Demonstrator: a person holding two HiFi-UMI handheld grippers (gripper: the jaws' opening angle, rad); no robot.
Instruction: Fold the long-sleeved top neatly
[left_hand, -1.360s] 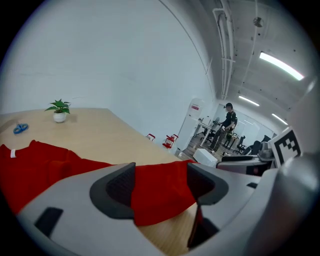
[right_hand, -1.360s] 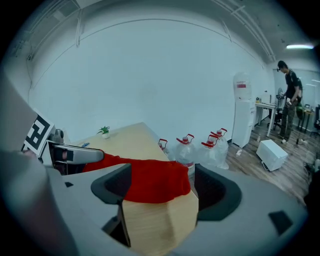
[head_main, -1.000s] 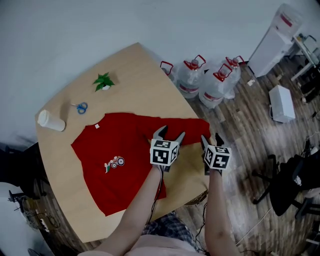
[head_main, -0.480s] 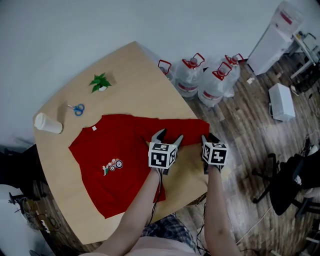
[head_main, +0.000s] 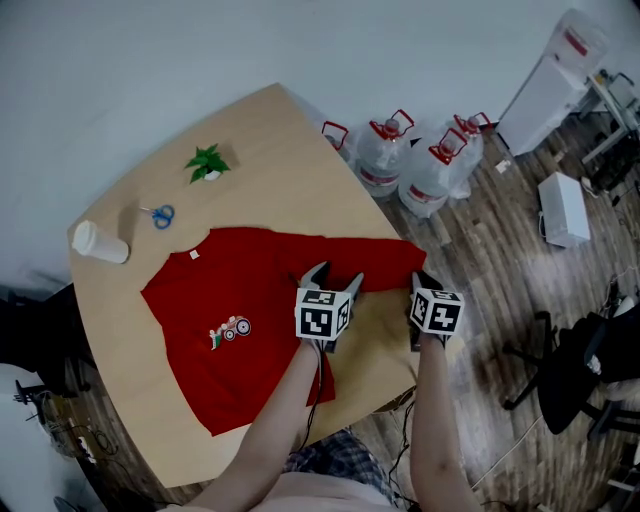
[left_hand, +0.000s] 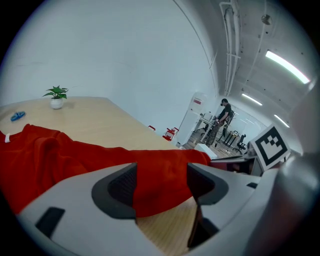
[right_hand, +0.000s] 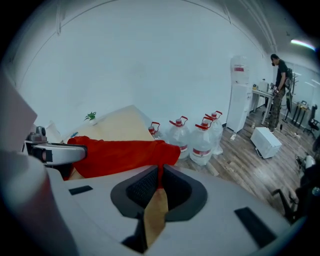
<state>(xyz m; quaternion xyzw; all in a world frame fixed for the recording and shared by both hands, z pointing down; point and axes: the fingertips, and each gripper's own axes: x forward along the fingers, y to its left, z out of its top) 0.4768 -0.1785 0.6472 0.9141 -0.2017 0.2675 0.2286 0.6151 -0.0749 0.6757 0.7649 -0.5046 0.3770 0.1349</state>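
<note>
Head view — the red top (head_main: 240, 310) lies spread flat at centre-left on the worktop (head_main: 270, 150), with one sleeve (head_main: 370, 255) stretched toward the right edge. No fold shows yet.

Left gripper view: the left gripper (left_hand: 160, 182) stands wide astride the sleeve, its pads clear of the cloth.

Right gripper view — the right gripper (right_hand: 159, 186), whose jaws have just been closing, pinches the sleeve's end.

By my judgement only the first grasp is made, and every fold is left to do.
</note>
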